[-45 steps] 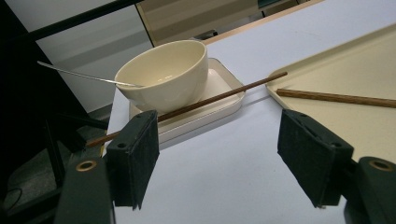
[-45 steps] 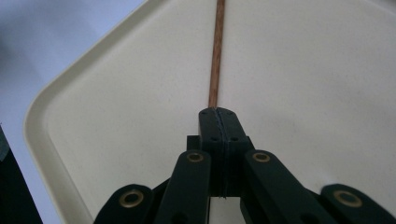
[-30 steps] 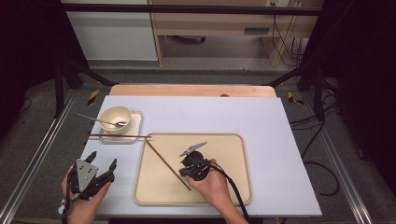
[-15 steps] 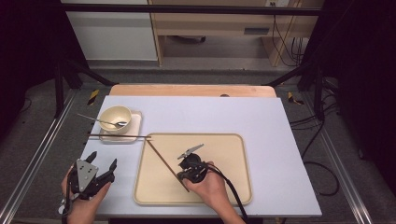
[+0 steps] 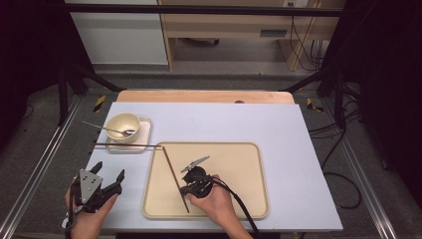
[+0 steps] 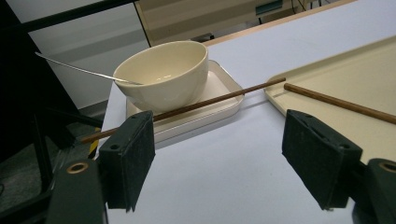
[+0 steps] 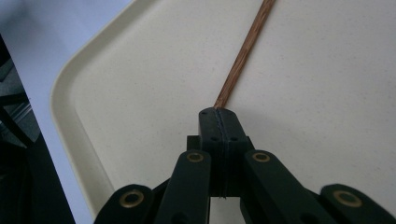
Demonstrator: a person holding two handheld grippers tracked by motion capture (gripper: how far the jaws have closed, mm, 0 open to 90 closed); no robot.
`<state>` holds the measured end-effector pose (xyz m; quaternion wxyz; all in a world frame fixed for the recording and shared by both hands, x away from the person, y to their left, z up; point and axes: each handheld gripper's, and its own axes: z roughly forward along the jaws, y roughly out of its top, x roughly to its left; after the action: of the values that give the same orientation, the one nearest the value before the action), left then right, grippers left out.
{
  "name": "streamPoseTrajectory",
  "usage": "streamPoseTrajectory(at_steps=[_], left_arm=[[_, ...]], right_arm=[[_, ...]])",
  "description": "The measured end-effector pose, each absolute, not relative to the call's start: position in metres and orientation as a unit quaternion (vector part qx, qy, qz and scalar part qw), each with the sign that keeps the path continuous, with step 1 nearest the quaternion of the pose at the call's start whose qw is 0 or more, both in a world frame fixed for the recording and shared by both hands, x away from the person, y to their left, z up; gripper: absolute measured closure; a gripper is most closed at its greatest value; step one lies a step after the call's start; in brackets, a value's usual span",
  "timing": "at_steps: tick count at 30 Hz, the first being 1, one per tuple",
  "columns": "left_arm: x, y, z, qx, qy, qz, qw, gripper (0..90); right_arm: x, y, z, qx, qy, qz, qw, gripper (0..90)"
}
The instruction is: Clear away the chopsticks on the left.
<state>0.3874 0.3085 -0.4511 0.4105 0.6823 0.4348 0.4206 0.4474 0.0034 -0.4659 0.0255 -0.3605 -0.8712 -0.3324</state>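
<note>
A brown chopstick (image 5: 175, 177) lies on the beige tray (image 5: 239, 199), running from its far left corner toward the near edge. My right gripper (image 5: 184, 190) is shut on the near part of this chopstick (image 7: 243, 56), which comes out past the closed tips of the right gripper (image 7: 219, 114). A second chopstick (image 5: 127, 145) rests across the small plate (image 5: 144, 133) with its tip on the tray rim. My left gripper (image 5: 108, 170) hovers open at the near left. Its jaws have just opened a little wider, with nothing between the pads of the left gripper (image 6: 219, 163).
A cream bowl (image 5: 123, 124) with a metal spoon (image 5: 99, 127) stands on the small plate, seen close ahead as bowl (image 6: 163, 74) and plate (image 6: 219, 93). The white table (image 5: 298, 149) spreads to the right of the tray. Dark frame legs flank it.
My right gripper has shifted a little left on the tray, and the near end of the held chopstick has swung left with it. The left hand has stayed put.
</note>
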Motion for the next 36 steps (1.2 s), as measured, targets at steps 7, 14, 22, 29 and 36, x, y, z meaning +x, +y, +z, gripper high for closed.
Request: streamPoseTrajectory(at_steps=[7, 14, 22, 29, 36], left_arm=[[0.387, 0.314, -0.447, 0.664, 0.415, 0.388, 0.486, 23.5], [0.386, 0.315, -0.446, 0.660, 0.409, 0.385, 0.499, 23.1], [0.386, 0.316, -0.446, 0.660, 0.414, 0.386, 0.495, 23.0], [0.387, 0.316, -0.446, 0.660, 0.413, 0.385, 0.495, 23.0], [0.386, 0.316, -0.446, 0.661, 0.414, 0.386, 0.493, 23.1]], right_arm=[[0.448, 0.011, -0.467, -0.356, -0.870, -0.340, 0.031, 90.0], [0.450, 0.016, -0.468, -0.356, -0.868, -0.344, 0.036, 90.0], [0.456, 0.025, -0.468, -0.356, -0.868, -0.345, 0.038, 90.0], [0.464, 0.032, -0.468, -0.358, -0.864, -0.353, 0.042, 90.0], [0.466, 0.039, -0.471, -0.358, -0.861, -0.356, 0.049, 90.0]])
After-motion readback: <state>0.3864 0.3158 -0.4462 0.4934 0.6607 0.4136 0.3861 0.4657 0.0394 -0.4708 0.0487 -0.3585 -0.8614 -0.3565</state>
